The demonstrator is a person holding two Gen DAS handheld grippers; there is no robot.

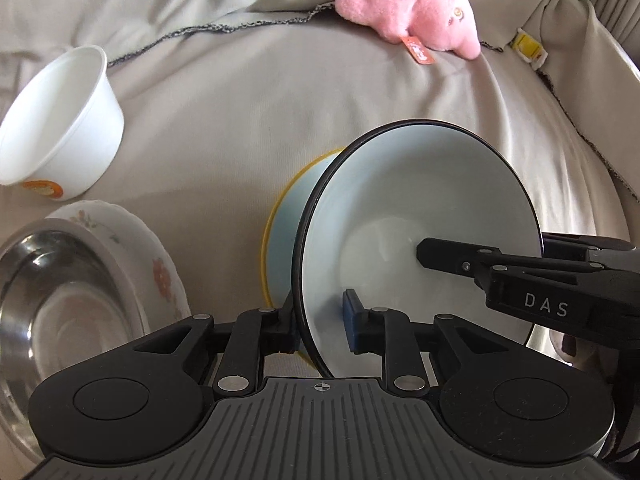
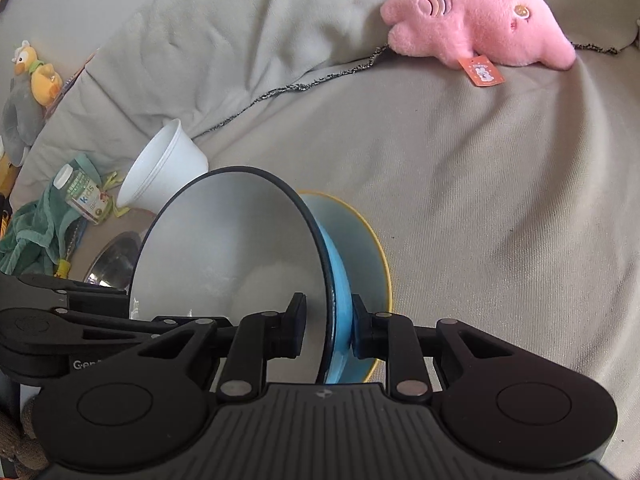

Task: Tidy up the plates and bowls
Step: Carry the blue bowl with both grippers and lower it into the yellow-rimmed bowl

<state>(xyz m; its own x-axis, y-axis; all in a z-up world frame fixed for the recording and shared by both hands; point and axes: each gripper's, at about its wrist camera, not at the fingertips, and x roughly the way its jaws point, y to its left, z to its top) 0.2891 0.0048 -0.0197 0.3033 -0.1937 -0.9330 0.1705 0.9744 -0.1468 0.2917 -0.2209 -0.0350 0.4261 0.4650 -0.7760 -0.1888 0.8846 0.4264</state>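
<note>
Both pairs of jaws are clamping the same dark-rimmed bowl (image 1: 420, 216) by its wall, one pad inside and one outside. The left gripper (image 1: 320, 320) is pinching the near rim, while the right gripper (image 2: 326, 328) is biting the opposite side, its outer pad pressing the blue outside wall. Sharing the load this way is probably keeping the bowl from swinging, since it is hanging tilted on edge above the beige bedspread (image 2: 480, 200). Just behind it a yellow-rimmed pale blue bowl (image 2: 360, 240) is showing; whether the two are touching I cannot tell. It looks like the likely nesting target. Off to the left, a steel bowl (image 1: 52, 280) is sitting inside a floral dish (image 1: 152, 256), already nested, and a white plastic bowl (image 1: 60, 128) is lying tipped and unsorted. A pink plush toy (image 2: 480, 20) is resting well apart.
</note>
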